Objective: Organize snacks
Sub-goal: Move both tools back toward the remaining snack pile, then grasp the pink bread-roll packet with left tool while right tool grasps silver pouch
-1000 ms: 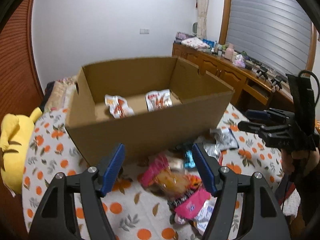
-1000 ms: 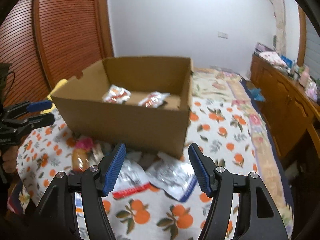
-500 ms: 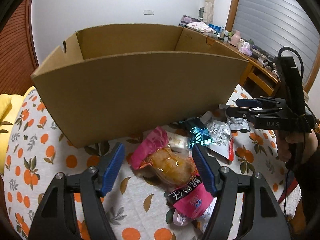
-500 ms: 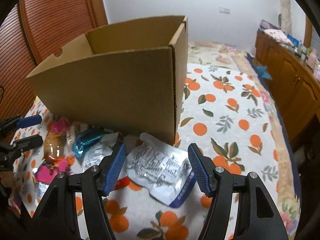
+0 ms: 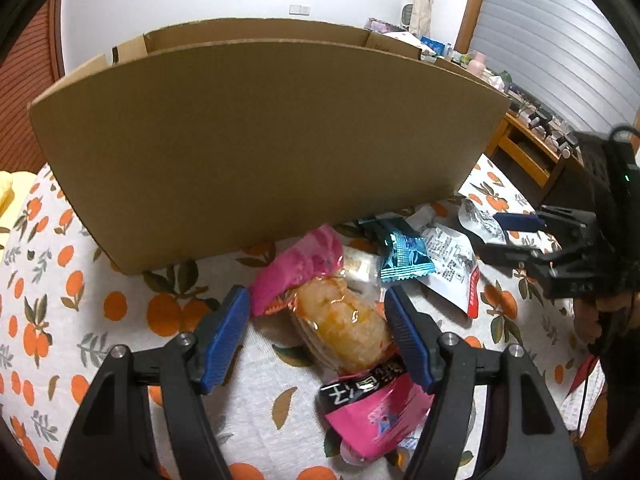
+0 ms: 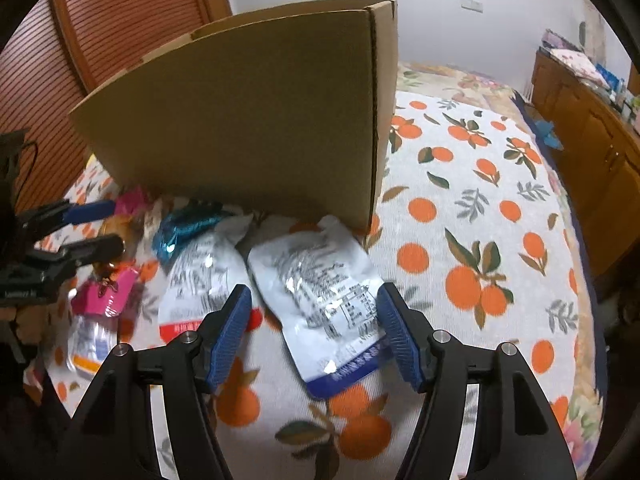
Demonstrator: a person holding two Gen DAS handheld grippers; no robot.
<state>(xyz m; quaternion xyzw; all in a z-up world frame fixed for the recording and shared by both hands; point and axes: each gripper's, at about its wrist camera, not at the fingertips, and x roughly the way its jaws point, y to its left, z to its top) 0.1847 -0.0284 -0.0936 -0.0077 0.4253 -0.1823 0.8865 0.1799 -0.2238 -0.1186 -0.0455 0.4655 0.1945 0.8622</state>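
A cardboard box [image 5: 260, 140] stands on the orange-print cloth; it also fills the right wrist view [image 6: 248, 120]. Loose snacks lie in front of it. My left gripper [image 5: 318, 324] is open, low over the cloth, its fingers either side of a clear-wrapped pastry with pink ends [image 5: 340, 324]. A teal candy pack [image 5: 404, 252] and a white-and-red pouch [image 5: 452, 268] lie beyond. My right gripper [image 6: 312, 324] is open, its fingers straddling a silver pouch with a blue edge [image 6: 324, 300]; a white-and-red pouch [image 6: 204, 280] lies to its left.
A pink packet with black lettering [image 5: 376, 404] lies under my left gripper's right finger. A wooden sideboard [image 6: 592, 120] runs along the right. A slatted wooden door [image 6: 100, 32] is behind the box. The cloth right of the box [image 6: 480, 200] holds no snacks.
Both grippers have come down and forward from above box height to just over the snacks. The box interior has dropped out of sight. Both stay open.
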